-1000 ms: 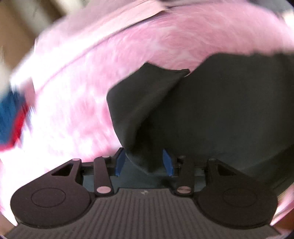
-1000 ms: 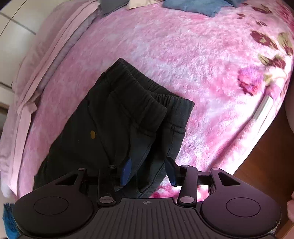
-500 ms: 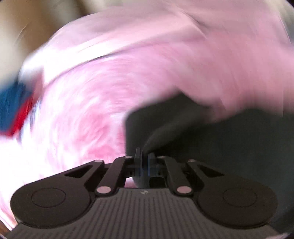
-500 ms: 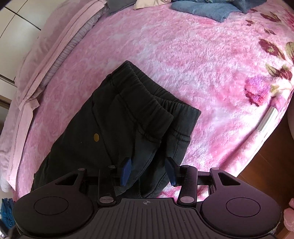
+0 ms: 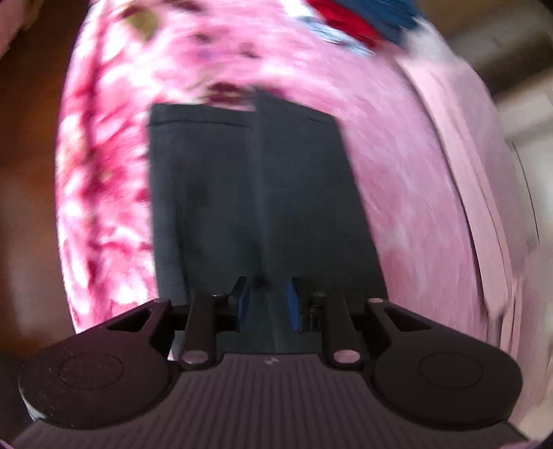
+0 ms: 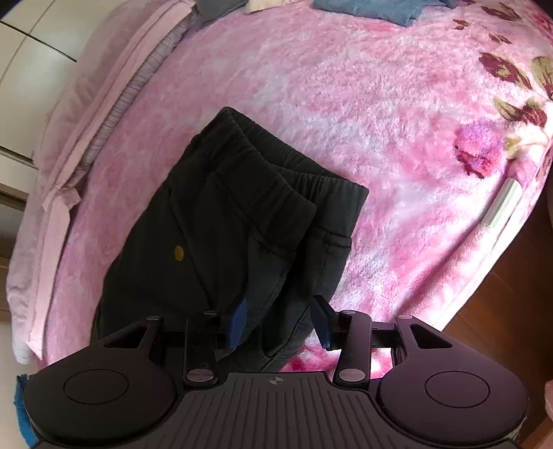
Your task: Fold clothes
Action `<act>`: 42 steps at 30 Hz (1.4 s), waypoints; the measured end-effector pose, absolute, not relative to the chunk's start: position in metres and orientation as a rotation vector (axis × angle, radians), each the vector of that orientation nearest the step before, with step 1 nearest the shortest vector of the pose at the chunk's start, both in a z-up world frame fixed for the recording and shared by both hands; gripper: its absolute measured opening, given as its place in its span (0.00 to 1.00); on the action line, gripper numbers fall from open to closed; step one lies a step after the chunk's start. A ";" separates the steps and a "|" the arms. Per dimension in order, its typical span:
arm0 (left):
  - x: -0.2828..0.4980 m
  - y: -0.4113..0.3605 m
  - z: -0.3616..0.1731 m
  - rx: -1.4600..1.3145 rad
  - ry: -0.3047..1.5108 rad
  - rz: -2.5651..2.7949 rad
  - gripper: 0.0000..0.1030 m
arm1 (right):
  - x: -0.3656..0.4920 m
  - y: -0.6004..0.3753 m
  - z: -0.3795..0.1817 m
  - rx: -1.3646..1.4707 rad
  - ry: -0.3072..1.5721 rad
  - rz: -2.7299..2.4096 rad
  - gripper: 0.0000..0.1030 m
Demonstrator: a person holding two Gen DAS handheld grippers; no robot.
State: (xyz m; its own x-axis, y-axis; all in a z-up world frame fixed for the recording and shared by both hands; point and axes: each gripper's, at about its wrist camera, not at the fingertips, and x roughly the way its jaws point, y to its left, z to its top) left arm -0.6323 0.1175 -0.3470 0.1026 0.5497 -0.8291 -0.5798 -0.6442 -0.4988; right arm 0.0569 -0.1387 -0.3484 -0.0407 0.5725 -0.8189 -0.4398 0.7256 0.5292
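The black cotton trousers (image 6: 221, 235) lay folded lengthwise on the fluffy pink floral bed blanket (image 6: 363, 114), straight ahead of both sets of jaws. The left gripper (image 5: 268, 304) had its jaws spread above the two trouser legs. The right gripper (image 6: 278, 323) had its jaws spread astride the waistband end, gripping nothing.

Location type: home bedroom. Evidence: a bed covered by a fluffy pink floral blanket (image 6: 363, 114) fills both wrist views. A lighter pink quilt (image 6: 103, 114), folded lengthwise, lies along the blanket's left edge in the right wrist view. Beyond the quilt stand white cabinet panels (image 6: 31, 51). A dark brown wooden floor (image 6: 511, 311) shows past the blanket's right edge. Loose garments, including blue folded clothing (image 6: 373, 7), lie at the blanket's far end.
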 end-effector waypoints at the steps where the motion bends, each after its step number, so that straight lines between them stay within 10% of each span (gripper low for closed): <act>1: -0.626 0.117 -0.344 -1.500 0.064 1.643 0.26 | 0.058 -0.140 -0.348 0.144 1.388 0.821 0.43; 24: -0.550 0.088 -0.376 -1.601 0.097 1.318 0.50 | 0.084 -0.147 -0.382 0.487 1.374 0.743 0.49; 39: -0.546 0.096 -0.378 -1.493 0.134 1.351 0.35 | 0.086 -0.140 -0.376 0.473 1.321 0.796 0.49; 42: -0.543 0.099 -0.373 -1.417 0.210 1.346 0.07 | 0.091 -0.133 -0.377 0.435 1.314 0.775 0.24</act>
State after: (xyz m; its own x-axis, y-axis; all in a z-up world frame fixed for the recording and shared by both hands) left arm -0.5434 0.0994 -0.3729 0.3347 0.5252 -0.7824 -0.7387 -0.3693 -0.5638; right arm 0.0910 -0.1331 -0.3774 0.0614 0.7192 -0.6921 -0.2576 0.6813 0.6851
